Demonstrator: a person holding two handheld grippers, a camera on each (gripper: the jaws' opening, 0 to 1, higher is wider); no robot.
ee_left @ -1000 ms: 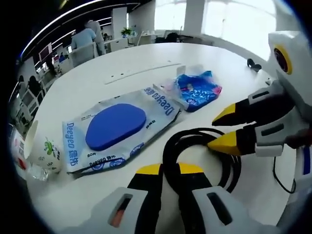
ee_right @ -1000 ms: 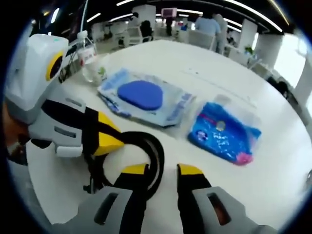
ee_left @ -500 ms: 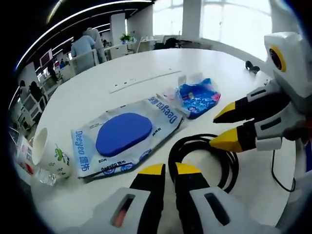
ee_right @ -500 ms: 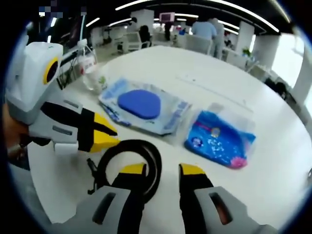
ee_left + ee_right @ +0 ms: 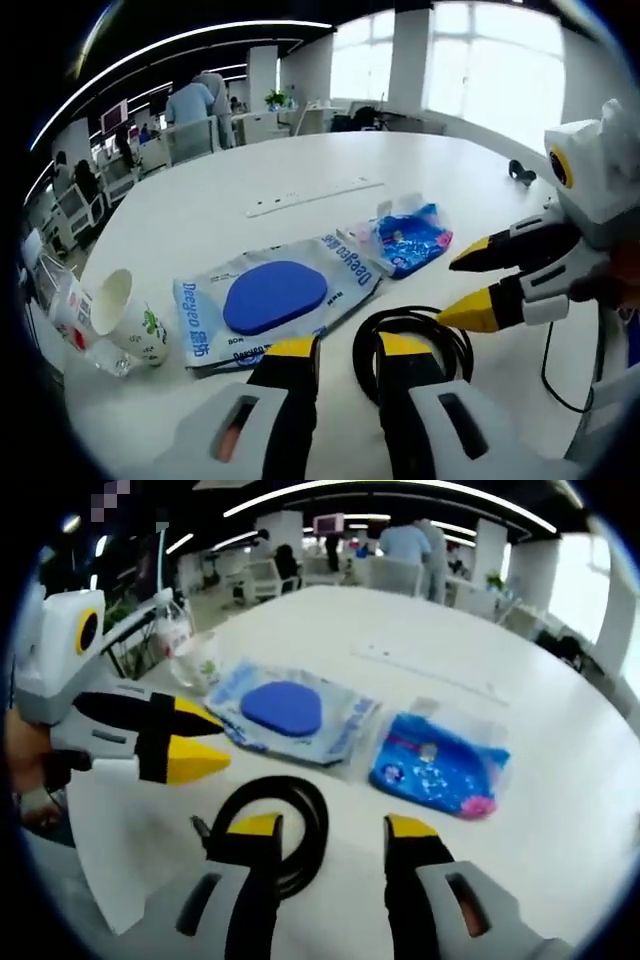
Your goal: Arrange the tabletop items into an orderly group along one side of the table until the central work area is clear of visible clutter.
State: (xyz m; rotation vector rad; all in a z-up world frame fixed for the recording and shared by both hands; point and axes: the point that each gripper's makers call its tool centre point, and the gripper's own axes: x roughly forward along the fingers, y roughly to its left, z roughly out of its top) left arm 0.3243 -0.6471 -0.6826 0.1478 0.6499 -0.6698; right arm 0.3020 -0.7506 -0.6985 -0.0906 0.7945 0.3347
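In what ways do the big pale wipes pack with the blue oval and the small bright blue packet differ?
The wipes pack is larger and pale, with a plain dark blue oval on top; the small packet is bright blue with pink at one corner. In the right gripper view the wipes pack lies nearer the paper cup, the small packet farther from it. Both lie flat on the white table, beyond the coiled black cable.

"Deeyeo" in blue letters on the wipes pack [image 5: 278,300], once along its end nearer the paper cup, once along its end nearer the blue pouch, other print there too small to read
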